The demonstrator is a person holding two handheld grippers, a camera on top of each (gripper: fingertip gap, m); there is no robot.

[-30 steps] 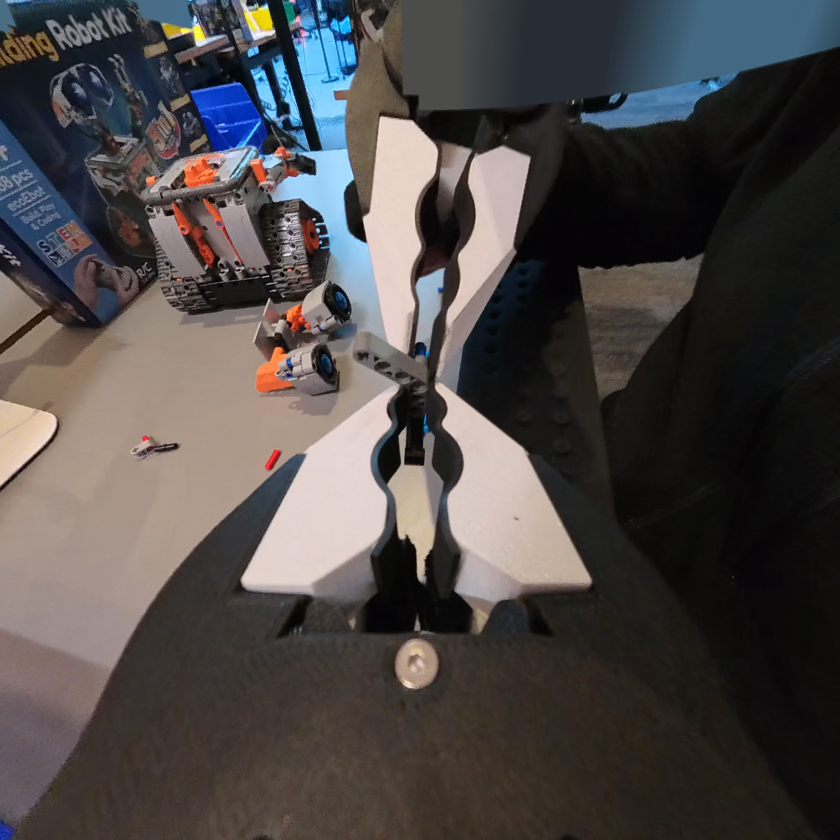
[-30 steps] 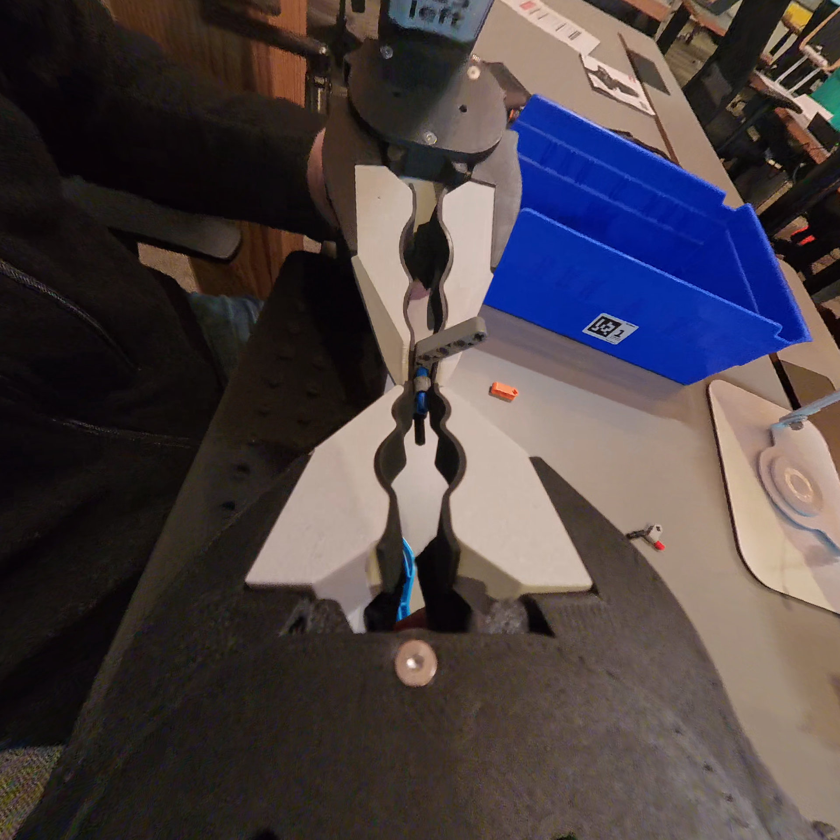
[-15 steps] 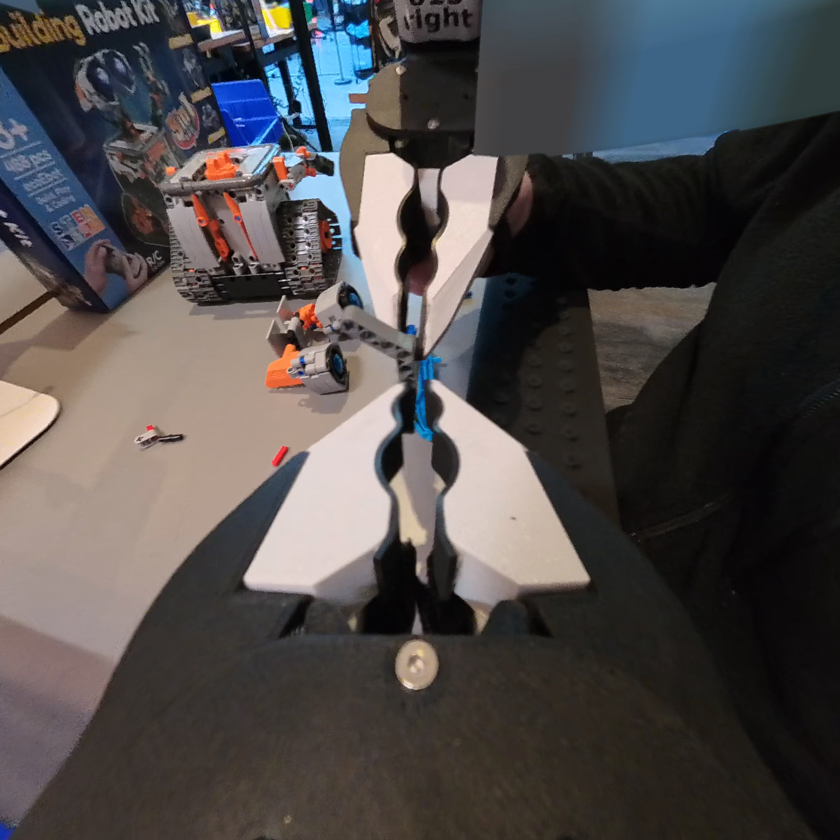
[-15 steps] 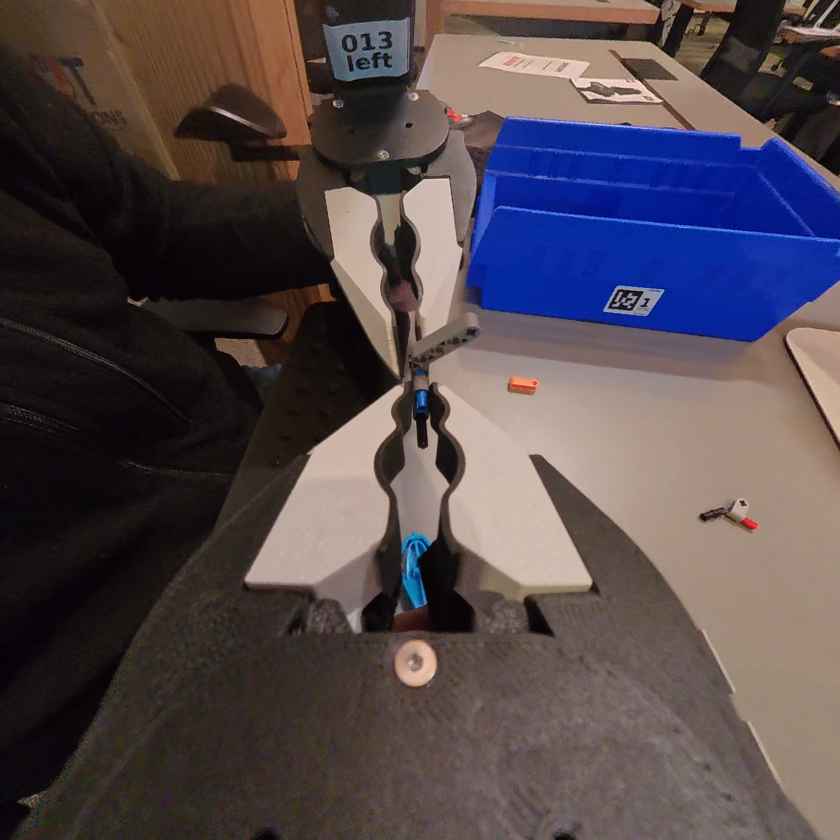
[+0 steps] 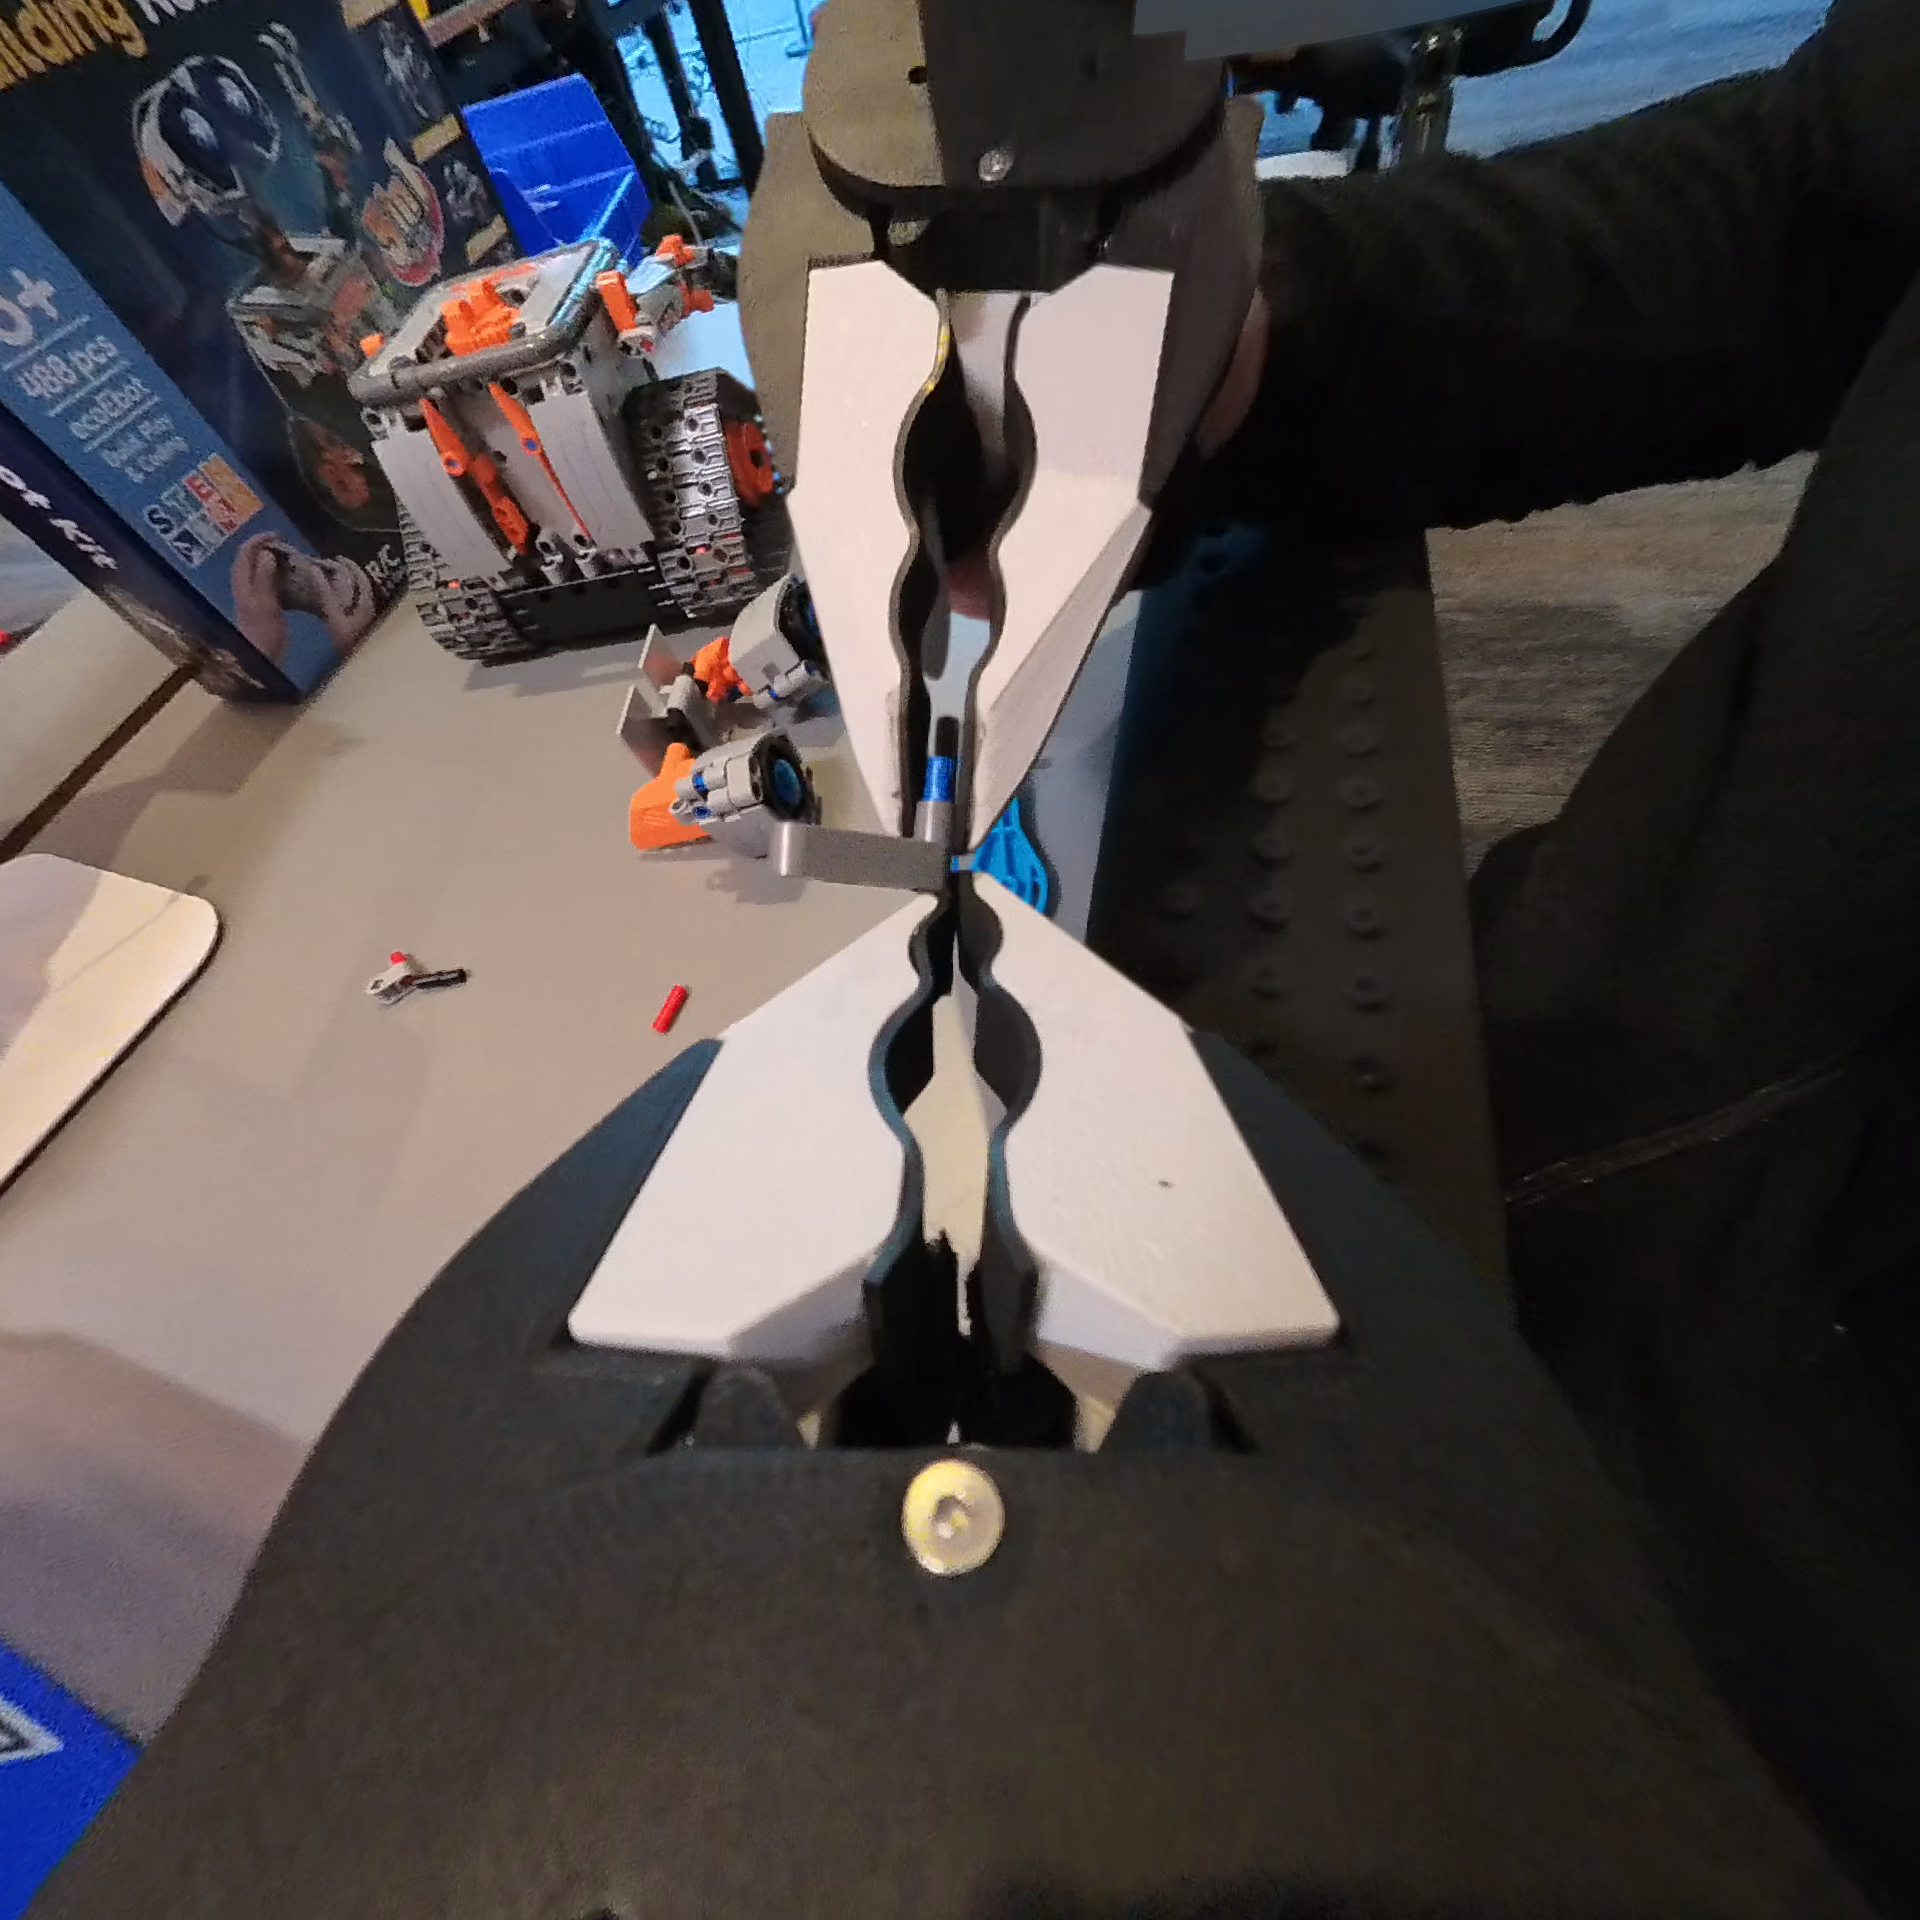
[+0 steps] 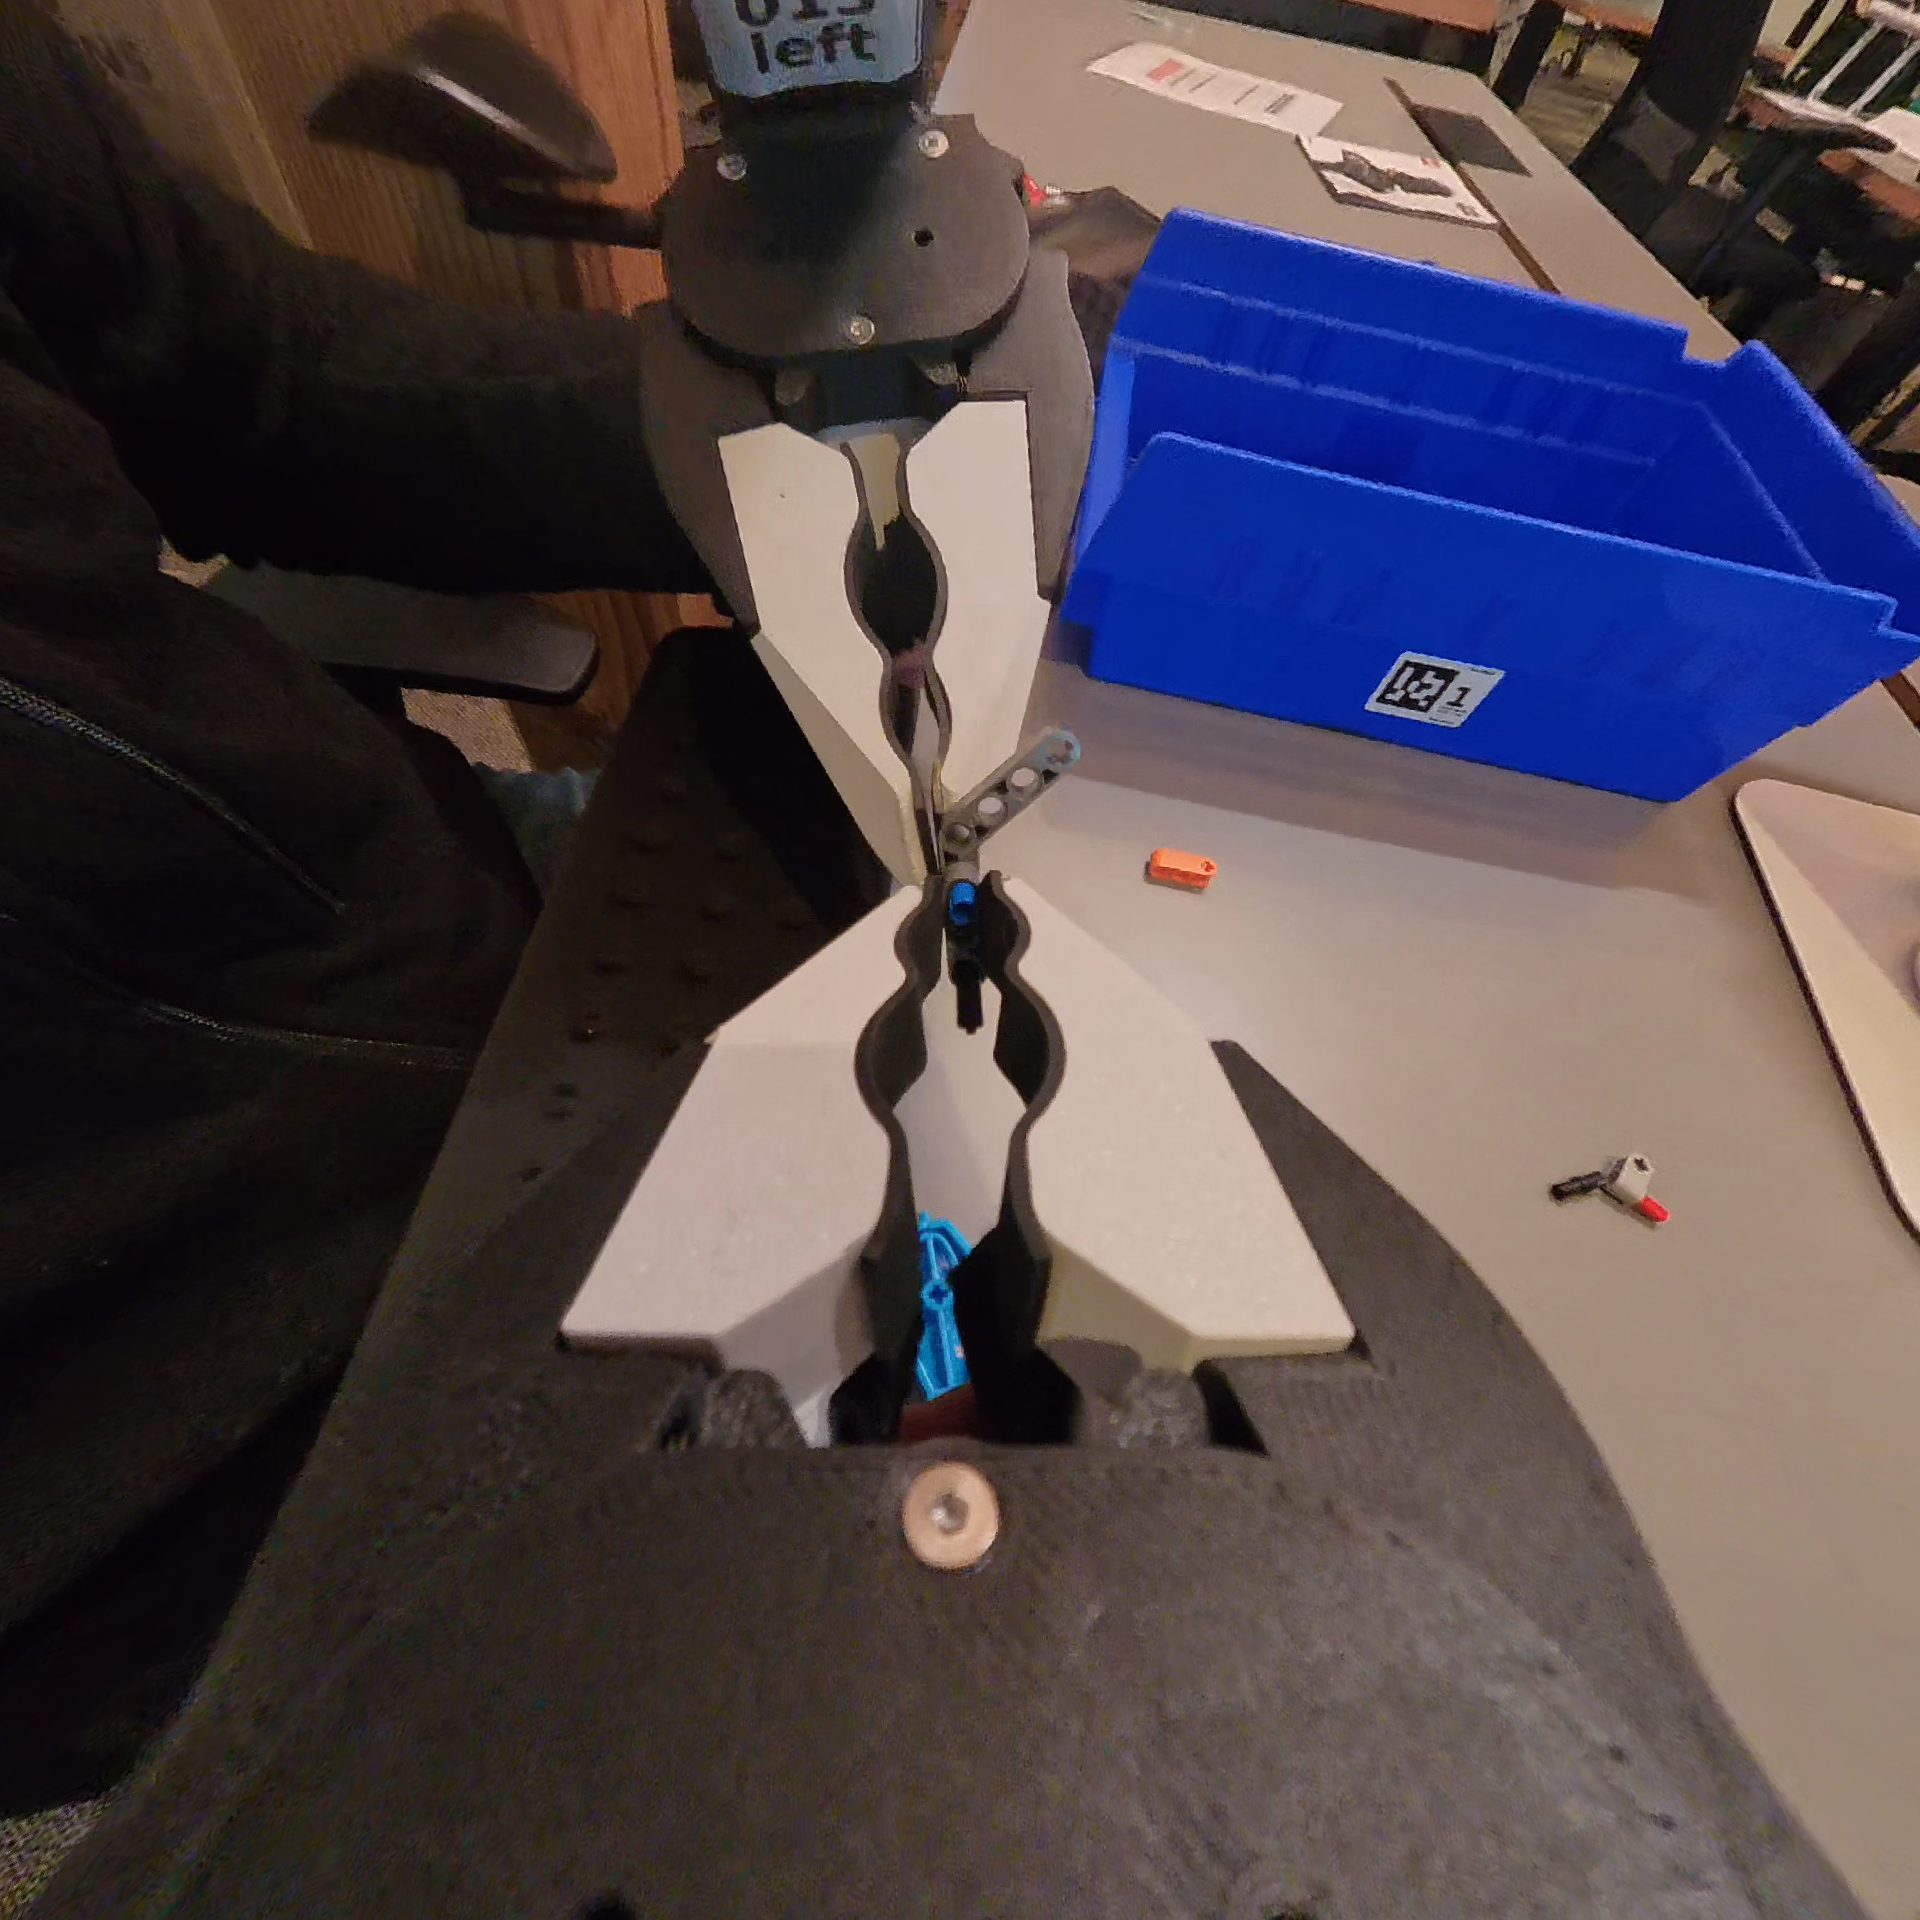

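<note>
Since a second ago the grey beam (image 5: 857,858) swings level, its end pinched in the closed left gripper (image 5: 951,909), while the right gripper (image 6: 961,904), clamped on the blue-and-black pin (image 6: 964,940), meets it tip to tip, where any skew could jam the pin

Dim indoor light; wide-angle edge distortion, slight blur

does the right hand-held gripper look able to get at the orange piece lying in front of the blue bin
Probably not as it stands: the right hand-held gripper is shut on a blue and black pin. The path across the table to the orange piece looks free, though.
</note>
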